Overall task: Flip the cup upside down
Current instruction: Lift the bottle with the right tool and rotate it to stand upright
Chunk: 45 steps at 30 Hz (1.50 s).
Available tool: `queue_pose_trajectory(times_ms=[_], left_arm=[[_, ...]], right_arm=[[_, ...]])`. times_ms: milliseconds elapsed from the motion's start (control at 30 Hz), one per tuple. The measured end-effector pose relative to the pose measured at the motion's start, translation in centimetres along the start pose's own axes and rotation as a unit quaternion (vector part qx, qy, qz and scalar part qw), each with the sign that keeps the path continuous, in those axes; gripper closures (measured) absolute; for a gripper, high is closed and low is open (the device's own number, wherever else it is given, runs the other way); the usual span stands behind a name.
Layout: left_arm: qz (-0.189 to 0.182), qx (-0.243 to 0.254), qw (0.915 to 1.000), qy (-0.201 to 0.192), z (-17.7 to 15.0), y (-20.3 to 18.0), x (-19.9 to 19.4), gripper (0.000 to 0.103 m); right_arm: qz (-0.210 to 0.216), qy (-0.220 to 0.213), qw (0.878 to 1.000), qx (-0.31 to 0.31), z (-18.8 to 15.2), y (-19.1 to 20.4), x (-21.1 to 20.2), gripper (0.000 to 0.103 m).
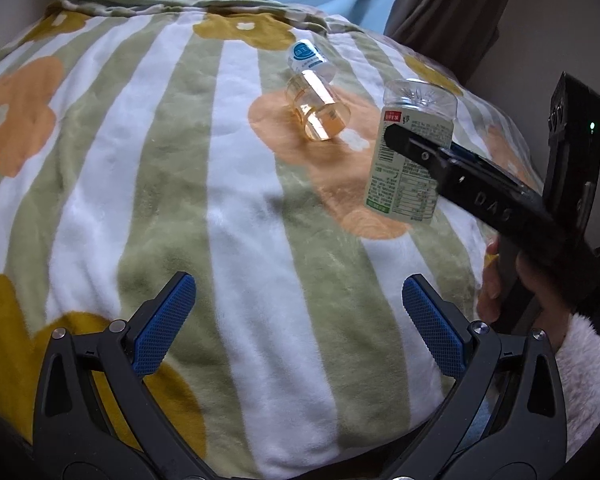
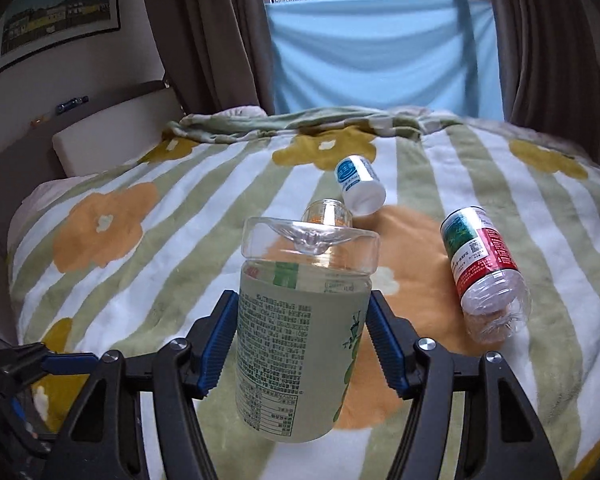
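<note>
- The left tongs (image 1: 300, 320) hang released and empty, low over the striped flower blanket (image 1: 140, 160) on the bed.
- The right tongs (image 2: 302, 340) grip the green-labelled clear cup (image 2: 300, 320), held off the blanket with its clear base uppermost.
- Beyond it lie an amber cup (image 2: 327, 213), a white bottle (image 2: 360, 186) and a red-labelled bottle (image 2: 480, 268), all on their sides.

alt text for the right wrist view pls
The right claw grips a clear green-labelled cup held bottom-up above a floral striped blanket. Behind it lie an amber cup, a white blue-labelled bottle and a red-labelled bottle.
</note>
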<state>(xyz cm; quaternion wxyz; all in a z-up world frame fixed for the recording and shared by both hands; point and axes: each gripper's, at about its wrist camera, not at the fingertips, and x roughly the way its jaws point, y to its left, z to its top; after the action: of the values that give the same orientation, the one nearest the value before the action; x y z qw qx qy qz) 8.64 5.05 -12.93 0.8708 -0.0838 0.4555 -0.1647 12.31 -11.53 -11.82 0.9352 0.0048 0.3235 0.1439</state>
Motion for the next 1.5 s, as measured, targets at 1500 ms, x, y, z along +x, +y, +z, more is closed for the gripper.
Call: queue_pose_trajectory(times_ms=[1500], left_arm=[[0.032, 0.032, 0.9988, 0.019, -0.8, -0.1, 0.1, 0.000]], right_arm=[[0.003, -0.014, 0.997, -0.077, -3.3, -0.8, -0.3, 0.039]])
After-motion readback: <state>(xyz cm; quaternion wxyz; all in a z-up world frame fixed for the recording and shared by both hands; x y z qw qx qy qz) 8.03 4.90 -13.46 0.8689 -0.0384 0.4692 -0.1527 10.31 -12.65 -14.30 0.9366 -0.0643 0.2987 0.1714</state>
